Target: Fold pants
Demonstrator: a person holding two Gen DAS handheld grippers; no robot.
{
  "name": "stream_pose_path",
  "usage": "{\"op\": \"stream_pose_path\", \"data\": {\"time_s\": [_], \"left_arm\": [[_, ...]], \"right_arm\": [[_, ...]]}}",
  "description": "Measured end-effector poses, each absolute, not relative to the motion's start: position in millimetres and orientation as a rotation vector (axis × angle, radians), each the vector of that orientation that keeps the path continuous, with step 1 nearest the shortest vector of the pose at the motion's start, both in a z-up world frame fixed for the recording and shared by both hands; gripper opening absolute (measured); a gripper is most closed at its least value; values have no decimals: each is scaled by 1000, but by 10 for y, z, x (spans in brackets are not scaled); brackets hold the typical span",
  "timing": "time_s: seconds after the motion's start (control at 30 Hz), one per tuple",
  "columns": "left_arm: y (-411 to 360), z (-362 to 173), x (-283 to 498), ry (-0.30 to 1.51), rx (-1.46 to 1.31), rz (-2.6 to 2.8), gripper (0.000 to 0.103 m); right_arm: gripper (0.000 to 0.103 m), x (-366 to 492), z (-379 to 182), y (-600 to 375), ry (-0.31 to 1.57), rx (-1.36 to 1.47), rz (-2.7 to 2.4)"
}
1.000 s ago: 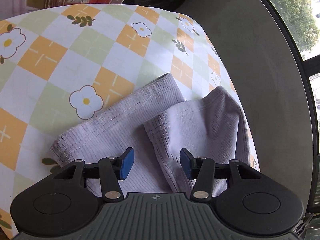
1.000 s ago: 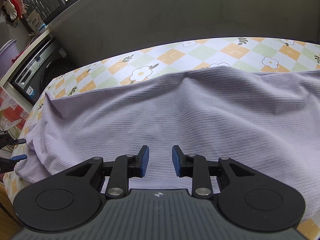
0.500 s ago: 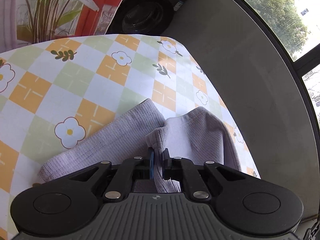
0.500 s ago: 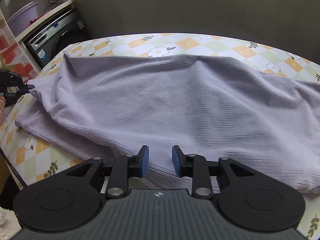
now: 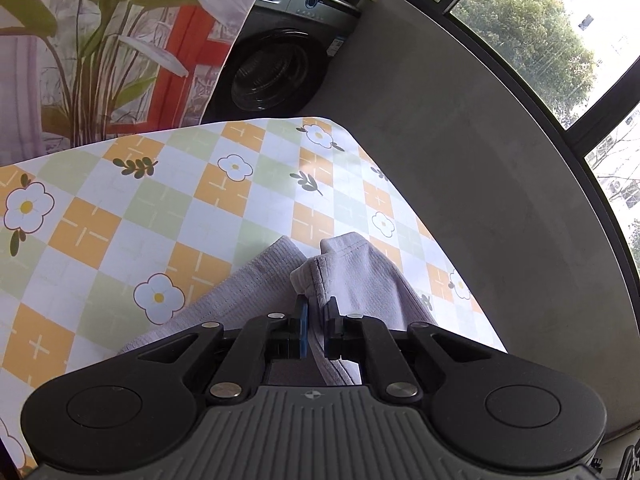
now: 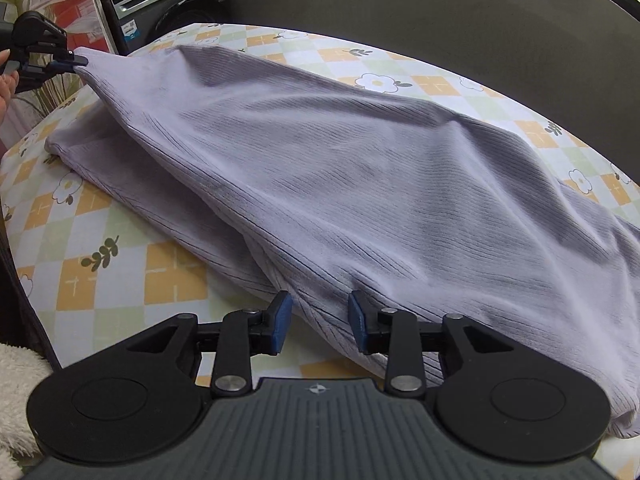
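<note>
The left gripper (image 5: 316, 322) points steeply down over the table's far end, and its blue pads are pinched on the hem of one leg of the lilac ribbed pants (image 5: 360, 280). In the right wrist view that same gripper (image 6: 76, 62) sits at the upper left, held by a hand (image 6: 6, 84) of which only fingertips show, and it lifts the hem clear of the table so the leg slopes up toward it. The right gripper (image 6: 318, 320) also tilts downward, near the waist end of the pants (image 6: 360, 168). Its jaws are opening, with a fold of fabric lying between the blue pads; the pads stand apart from the cloth rather than pressing it.

There is one pair of pants, spread lengthwise across the tablecloth (image 6: 172, 280), a checked print of orange, green and white with flowers. Two legs show: one raised, one flat beneath it. Two grippers are in view, and one hand. One front-loading washing machine (image 5: 276, 68) stands beyond the table, beside one curtain (image 5: 100, 40) printed with leaves. One window (image 5: 540, 32) shows trees outside
</note>
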State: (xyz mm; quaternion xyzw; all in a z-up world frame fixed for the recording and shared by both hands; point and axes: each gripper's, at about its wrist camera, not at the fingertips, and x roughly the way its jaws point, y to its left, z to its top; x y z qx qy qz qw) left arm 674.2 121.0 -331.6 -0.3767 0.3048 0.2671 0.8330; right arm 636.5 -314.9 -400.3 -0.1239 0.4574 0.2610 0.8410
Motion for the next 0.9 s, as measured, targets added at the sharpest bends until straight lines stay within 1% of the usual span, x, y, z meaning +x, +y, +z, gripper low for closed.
{"op": "stream_pose_path", "data": {"time_s": [0.03,0.1,0.2,0.23,0.27,0.37,0.47,0.53,0.6,0.67,0.8,0.9], "left_arm": [[1212,-3327,6740,646,-799,568,8],[1210,-3319,6730,649,-798,568,8],[1215,-3299,6745,643,-794,564,8],[1210,-3290,6747,640,-792,562,8],[1209,-3282,6754,636,-793,562,8],[1201,-3219,6742,615,-808,557,8],[1176,-3058,6685,557,-808,542,8],[1159,-2963,6610,522,-801,531,8],[1163,-2960,6490,512,-817,549,8],[1186,-3098,6381,551,-833,576,8],[1259,-3563,6184,670,-921,652,8],[1266,-3786,6074,711,-982,687,8]], "right_arm": [[44,6380,-4035,-3144,973,-271,554],[45,6393,-4072,-3116,985,-303,564],[44,6388,-4084,-3083,982,-354,578],[29,6388,-4069,-3092,975,-363,580],[10,6408,-4028,-3132,970,-344,582],[9,6512,-3767,-3355,926,-199,563],[9,6577,-3482,-3520,864,-104,561],[9,6593,-3390,-3548,861,-95,582],[9,6591,-3410,-3509,894,-118,616],[9,6563,-3529,-3460,936,-151,631],[9,6517,-3842,-3384,1021,-178,627],[9,6518,-3866,-3392,1029,-175,616]]}}
